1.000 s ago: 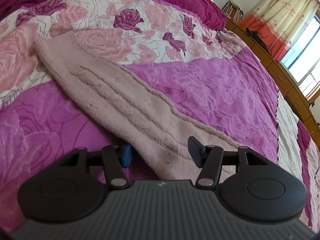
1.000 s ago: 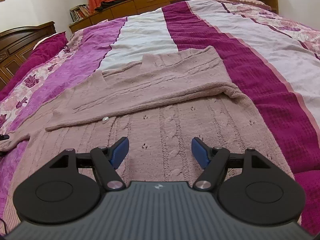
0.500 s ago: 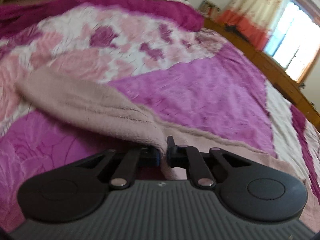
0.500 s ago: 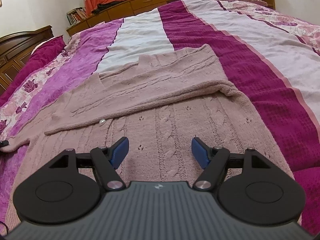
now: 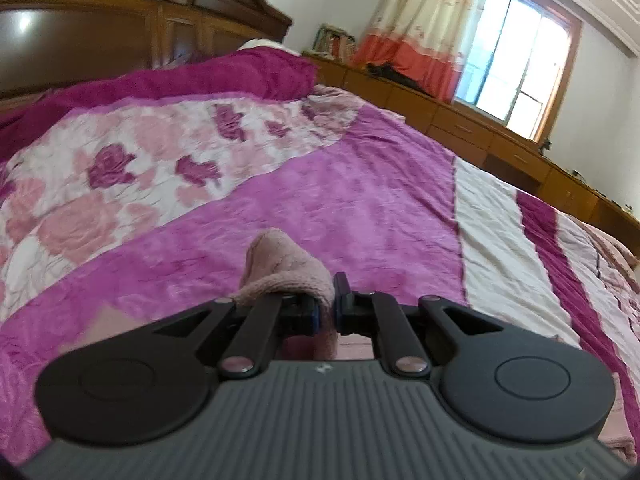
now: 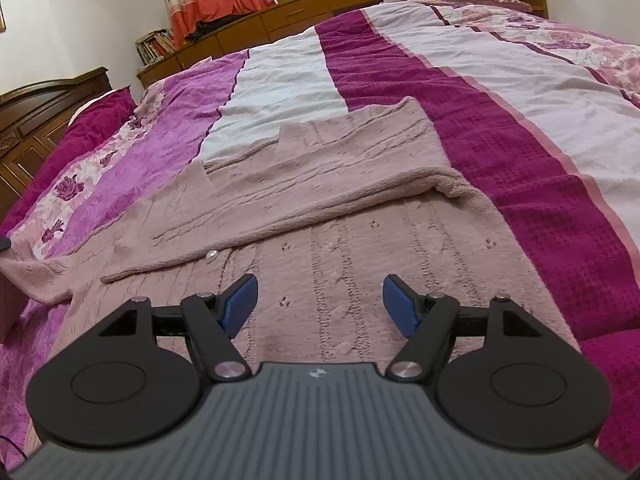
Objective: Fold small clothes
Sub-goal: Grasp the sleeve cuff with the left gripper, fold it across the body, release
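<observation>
A dusty-pink cable-knit cardigan (image 6: pixel 360 208) lies spread on the bed, one side folded over its body, a pearl button (image 6: pixel 211 255) at the fold's edge. My right gripper (image 6: pixel 319 300) is open and empty, just above the cardigan's near part. My left gripper (image 5: pixel 327 308) is shut on the cardigan's sleeve (image 5: pixel 280 264) and holds it lifted off the bedspread; the sleeve bunches over the fingers and hangs below them. In the right wrist view the raised sleeve (image 6: pixel 28 276) shows at the far left.
The bed has a striped magenta, purple and white bedspread (image 6: pixel 500 92) with a floral band (image 5: pixel 120 160). A dark wooden headboard (image 5: pixel 120 32) stands at the left. Low wooden cabinets (image 5: pixel 500 140) run under a curtained window (image 5: pixel 516 52).
My left gripper closed on the sleeve and lifted it off the bed, tilting upward. My right gripper stayed open and moved slightly closer to the cardigan.
</observation>
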Demonstrator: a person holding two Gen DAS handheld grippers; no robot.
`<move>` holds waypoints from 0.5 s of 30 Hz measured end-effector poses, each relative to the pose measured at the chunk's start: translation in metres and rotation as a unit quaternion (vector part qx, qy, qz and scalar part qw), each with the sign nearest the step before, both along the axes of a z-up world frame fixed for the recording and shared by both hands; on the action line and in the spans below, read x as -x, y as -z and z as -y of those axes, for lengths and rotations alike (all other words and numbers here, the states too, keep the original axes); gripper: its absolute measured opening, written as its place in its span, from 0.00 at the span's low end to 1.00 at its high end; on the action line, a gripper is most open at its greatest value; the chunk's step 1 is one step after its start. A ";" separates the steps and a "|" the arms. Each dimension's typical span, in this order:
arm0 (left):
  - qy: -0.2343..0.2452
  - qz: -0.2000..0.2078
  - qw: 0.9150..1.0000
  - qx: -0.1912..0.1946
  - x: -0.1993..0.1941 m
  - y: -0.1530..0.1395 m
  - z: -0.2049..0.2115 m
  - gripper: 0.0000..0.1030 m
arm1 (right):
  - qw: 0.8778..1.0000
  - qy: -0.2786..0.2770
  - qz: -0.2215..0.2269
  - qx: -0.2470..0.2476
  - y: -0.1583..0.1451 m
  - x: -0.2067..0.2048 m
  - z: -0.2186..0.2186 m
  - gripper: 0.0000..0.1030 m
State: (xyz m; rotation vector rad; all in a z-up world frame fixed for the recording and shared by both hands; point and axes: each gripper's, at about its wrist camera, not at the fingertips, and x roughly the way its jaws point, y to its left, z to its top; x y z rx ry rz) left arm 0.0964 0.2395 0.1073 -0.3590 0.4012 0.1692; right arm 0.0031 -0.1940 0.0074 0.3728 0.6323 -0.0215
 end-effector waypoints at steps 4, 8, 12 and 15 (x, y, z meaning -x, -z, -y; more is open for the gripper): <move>0.029 0.007 0.999 0.020 -0.004 -0.008 0.023 0.08 | 1.000 0.007 0.001 -0.006 0.001 0.004 0.005 0.73; 0.057 0.005 0.998 0.035 -0.013 -0.012 0.046 0.08 | 1.000 0.009 0.000 -0.013 0.002 0.005 0.007 0.73; 0.083 0.004 0.996 0.026 -0.021 -0.015 0.076 0.08 | 1.000 0.005 0.002 -0.015 0.003 0.005 0.007 0.73; 0.103 0.004 0.995 0.012 -0.022 -0.013 0.100 0.08 | 1.000 0.003 0.004 -0.017 0.004 0.006 0.008 0.73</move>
